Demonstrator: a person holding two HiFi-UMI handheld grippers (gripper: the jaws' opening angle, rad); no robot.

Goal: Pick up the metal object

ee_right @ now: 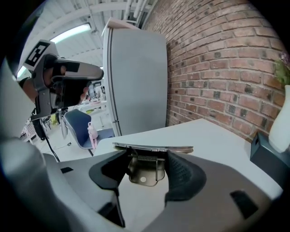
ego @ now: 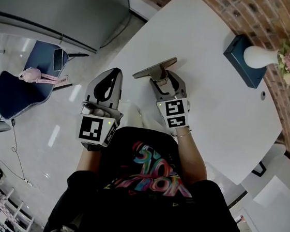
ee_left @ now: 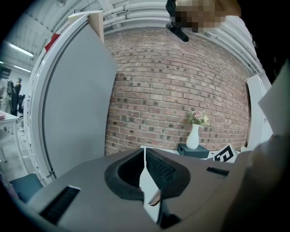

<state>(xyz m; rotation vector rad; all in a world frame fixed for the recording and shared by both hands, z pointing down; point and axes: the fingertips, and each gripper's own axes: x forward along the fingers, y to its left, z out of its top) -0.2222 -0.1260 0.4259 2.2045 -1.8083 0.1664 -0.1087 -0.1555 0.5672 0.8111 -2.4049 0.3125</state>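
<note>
The metal object (ego: pixel 153 68) is a flat steel plate with a sprung bracket under it. It is off the white table (ego: pixel 214 100), held over the table's near left part. My right gripper (ego: pixel 162 79) is shut on it. In the right gripper view the bracket (ee_right: pixel 144 171) sits between the wide-set pads and the plate (ee_right: pixel 152 148) lies across their tips. My left gripper (ego: pixel 113 74) hangs beside the table's left edge over the floor. Its jaws meet at the tips (ee_left: pixel 145 156) with nothing in them.
A dark blue box (ego: pixel 243 60) carries a white vase (ego: pixel 258 56) of flowers at the table's far right, by the brick wall. A grey cabinet (ego: pixel 59 4) and a blue chair (ego: pixel 18 90) stand on the floor to the left.
</note>
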